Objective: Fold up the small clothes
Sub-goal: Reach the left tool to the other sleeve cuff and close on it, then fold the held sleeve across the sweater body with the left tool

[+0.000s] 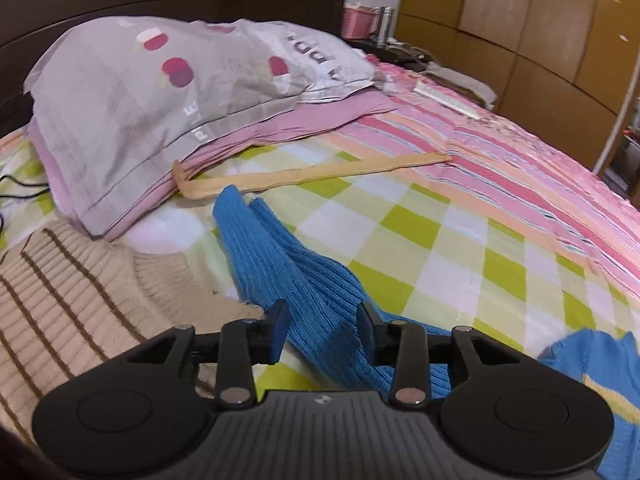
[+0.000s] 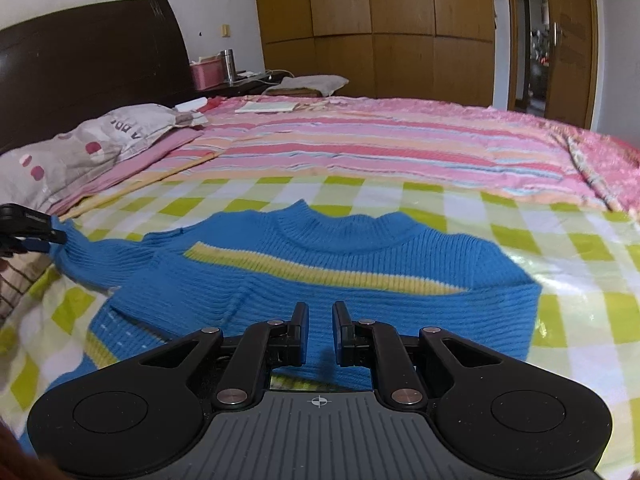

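Observation:
A small blue ribbed sweater (image 2: 320, 276) with a yellow stripe lies flat on the checked bedsheet, collar away from me. Its left sleeve (image 1: 276, 256) stretches out to the side. My left gripper (image 1: 324, 316) is open, its jaws straddling that sleeve close above it; it also shows in the right wrist view (image 2: 36, 236) at the sleeve's cuff. My right gripper (image 2: 320, 320) hovers over the sweater's lower body with its jaws slightly apart and nothing between them.
A beige striped sweater (image 1: 68, 292) lies left of the sleeve. Grey pillows (image 1: 152, 92) on pink covers and a tan strap (image 1: 304, 174) lie beyond. A pink striped blanket (image 2: 380, 148) covers the far bed. Wooden wardrobes (image 2: 380, 24) stand behind.

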Demonstrator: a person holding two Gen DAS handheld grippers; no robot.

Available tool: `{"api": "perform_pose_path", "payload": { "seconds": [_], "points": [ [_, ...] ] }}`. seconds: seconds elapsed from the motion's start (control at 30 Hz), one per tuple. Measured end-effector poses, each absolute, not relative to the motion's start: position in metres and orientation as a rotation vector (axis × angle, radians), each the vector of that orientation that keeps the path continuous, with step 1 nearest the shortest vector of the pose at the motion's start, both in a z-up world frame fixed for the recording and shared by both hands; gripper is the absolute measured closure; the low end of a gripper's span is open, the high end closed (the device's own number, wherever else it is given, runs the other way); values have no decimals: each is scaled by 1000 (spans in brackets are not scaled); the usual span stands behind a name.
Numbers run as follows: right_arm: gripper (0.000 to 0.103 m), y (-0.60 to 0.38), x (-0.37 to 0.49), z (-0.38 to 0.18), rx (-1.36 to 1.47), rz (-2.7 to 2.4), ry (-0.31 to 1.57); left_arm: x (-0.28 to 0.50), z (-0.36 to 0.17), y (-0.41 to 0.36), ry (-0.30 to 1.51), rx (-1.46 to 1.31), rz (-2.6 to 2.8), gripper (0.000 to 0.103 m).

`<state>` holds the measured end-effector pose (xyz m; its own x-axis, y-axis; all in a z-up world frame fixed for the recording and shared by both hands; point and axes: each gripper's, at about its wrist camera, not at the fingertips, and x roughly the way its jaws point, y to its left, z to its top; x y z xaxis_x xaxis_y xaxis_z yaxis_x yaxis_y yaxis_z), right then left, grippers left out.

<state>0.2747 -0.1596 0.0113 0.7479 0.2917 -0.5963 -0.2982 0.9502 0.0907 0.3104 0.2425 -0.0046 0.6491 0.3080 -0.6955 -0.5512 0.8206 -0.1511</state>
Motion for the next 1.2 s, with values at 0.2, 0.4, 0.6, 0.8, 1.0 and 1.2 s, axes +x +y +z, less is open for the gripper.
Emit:
{"api": "perform_pose_path", "payload": {
  "seconds": [0.2,0.4,0.6,0.8,1.0,1.2],
  "points": [
    [89,-163,271,11,11,331,650,315,-10,240,723,-354,573,74],
    [89,-167,263,16,31,347,641,304,-5,244,668,-422,532,90],
    [89,-161,258,21,53,378,635,282,24,206,538,-381,267,90],
    [89,-150,254,26,65,406,648,251,26,130,525,-185,-31,90],
    [87,-126,258,25,72,480,718,216,-15,79,598,50,-128,90],
    [75,-75,271,29,51,567,754,203,-25,86,595,-19,-146,90]
  ]
}}
